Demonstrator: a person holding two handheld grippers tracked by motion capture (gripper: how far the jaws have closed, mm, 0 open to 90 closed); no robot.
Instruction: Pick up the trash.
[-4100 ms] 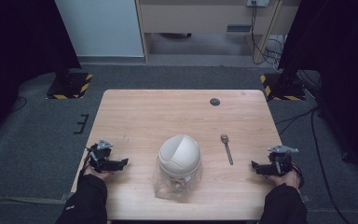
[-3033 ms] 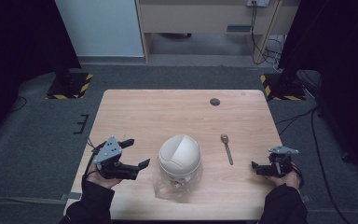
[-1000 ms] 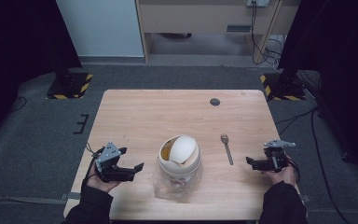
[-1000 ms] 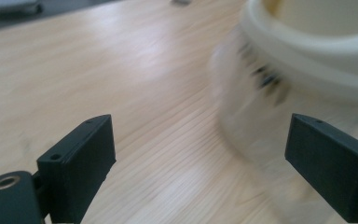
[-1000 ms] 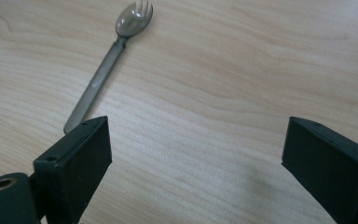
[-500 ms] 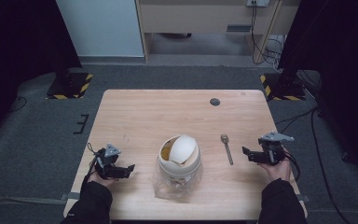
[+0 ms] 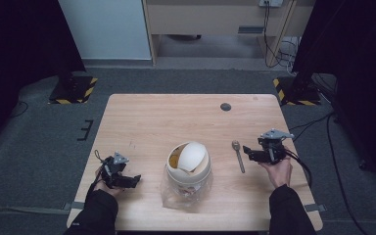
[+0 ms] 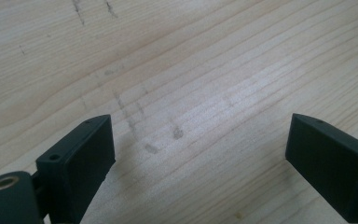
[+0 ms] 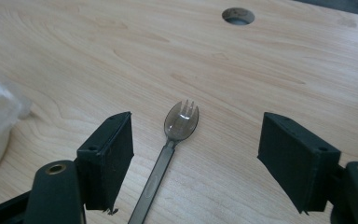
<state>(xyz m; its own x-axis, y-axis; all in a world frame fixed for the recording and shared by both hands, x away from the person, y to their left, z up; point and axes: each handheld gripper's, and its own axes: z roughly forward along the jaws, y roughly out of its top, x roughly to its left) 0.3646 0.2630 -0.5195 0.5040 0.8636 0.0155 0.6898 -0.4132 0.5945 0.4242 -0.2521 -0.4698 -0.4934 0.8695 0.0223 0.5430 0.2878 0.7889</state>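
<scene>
Spork: a dark, translucent plastic spork (image 9: pixel 175 140) is lying flat on the light wooden tabletop (image 7: pixel 166 122), right of centre, well in from the right edge.
Long axis: in the high view the spork (image 7: pixel 238 155) is running roughly from the far edge toward the near edge, with its short-tined bowl at the far end and its handle pointing back toward the person.
Right gripper: the black two-jaw right gripper (image 7: pixel 248 152) is hovering just beside the spork on its right-edge side, pointing across the tabletop toward it.
Right jaws: they are spread wide with nothing between them; in the right gripper view the handle is passing up through the gap, nearer the jaw on the left of that view.
Nearer hand: the right one by far; the left is well apart from the spork.
Left gripper: the black two-jaw left gripper (image 7: pixel 129 180) is sitting low near the near-left corner, jaws spread over bare wood.
Between the hands: a clear plastic tub (image 7: pixel 188 171) with a tilted white domed lid is standing near the near edge.
Coming move, as a judgement: the right jaws are needing to drop and close across the thin handle.
</scene>
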